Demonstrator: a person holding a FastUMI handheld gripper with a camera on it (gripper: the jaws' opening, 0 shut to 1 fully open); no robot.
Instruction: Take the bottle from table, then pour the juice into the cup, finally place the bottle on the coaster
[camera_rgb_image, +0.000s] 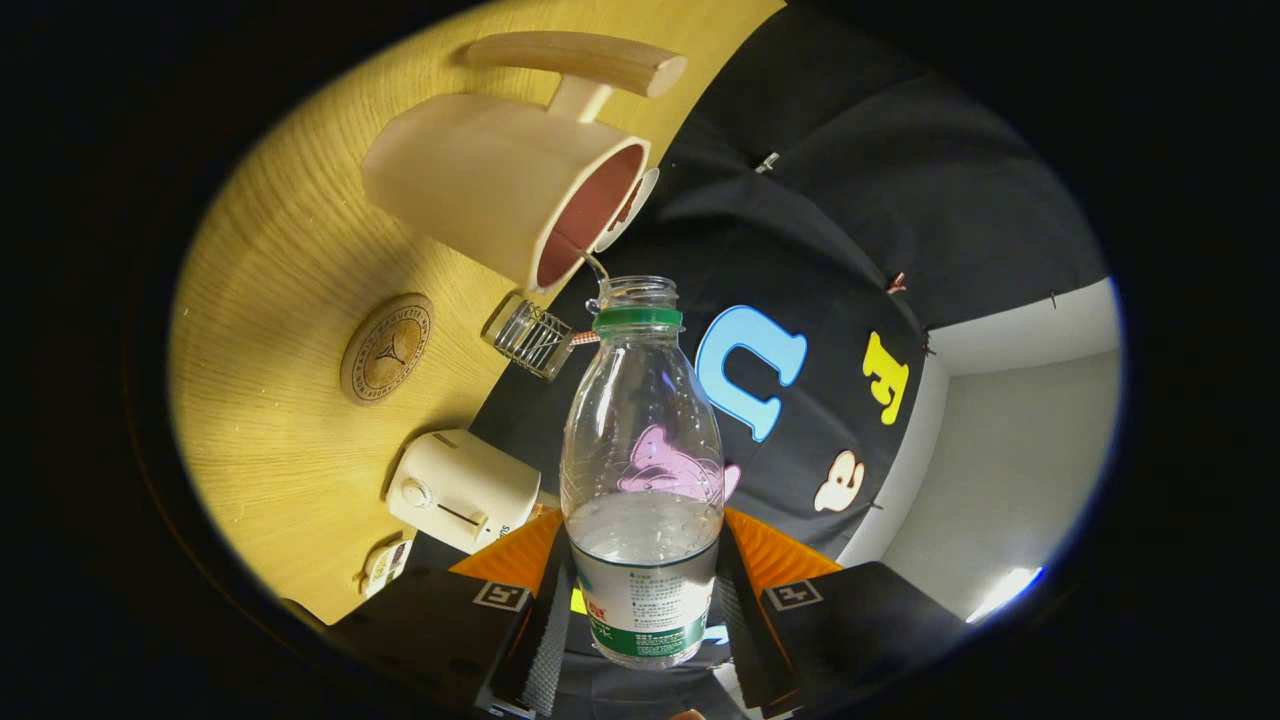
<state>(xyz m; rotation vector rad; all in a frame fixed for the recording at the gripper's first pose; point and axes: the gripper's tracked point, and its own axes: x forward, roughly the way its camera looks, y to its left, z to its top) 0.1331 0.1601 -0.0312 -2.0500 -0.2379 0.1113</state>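
1. Looking along the gripper (645, 600), we see its two fingers clenched on the lower body of the bottle (642, 470), one pressing on each side, so the bottle is off the table (280, 330).
2. We hold the bottle tilted; its cap is off and its open mouth sits just below the rim of the cup (510, 180), a pale mug with a wooden handle.
3. We judge the pour to be under way or close to finished: some clear liquid remains low in the bottle.
4. We see the round coaster (387, 348) bare on the table, near the cup, with a small glass jar (530, 338) and a toaster (462, 490) close by.
5. Setting the bottle on the coaster is what remains.
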